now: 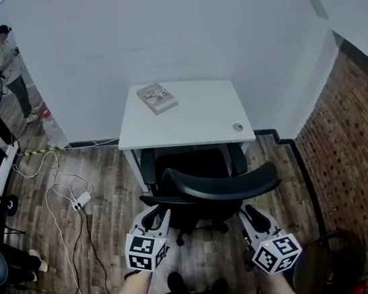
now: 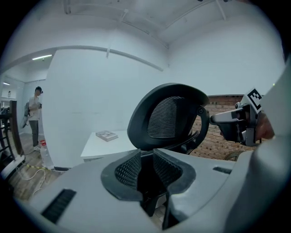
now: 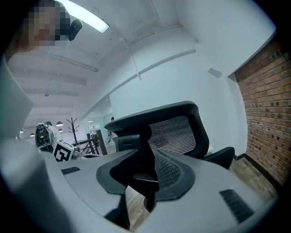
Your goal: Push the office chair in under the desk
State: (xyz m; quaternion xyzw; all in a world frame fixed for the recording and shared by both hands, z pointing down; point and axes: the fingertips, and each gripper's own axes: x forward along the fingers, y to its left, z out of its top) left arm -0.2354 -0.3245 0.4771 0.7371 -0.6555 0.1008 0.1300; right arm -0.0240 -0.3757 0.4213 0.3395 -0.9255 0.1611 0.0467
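Floor (image 1: pixel 100 182) of dark wood planks, smooth white walls (image 1: pixel 154 31), rough brick (image 1: pixel 357 146) on the right. White flat-topped desk (image 1: pixel 200 117) stands against the wall, with a book (image 1: pixel 157 98) on it. Black chair (image 1: pixel 220 184), with a curved mesh back, has its seat partly under the desk. Left gripper (image 1: pixel 156 216) and right gripper (image 1: pixel 253 216) hover just behind the backrest, jaws of both apart, textured pads gripping nothing
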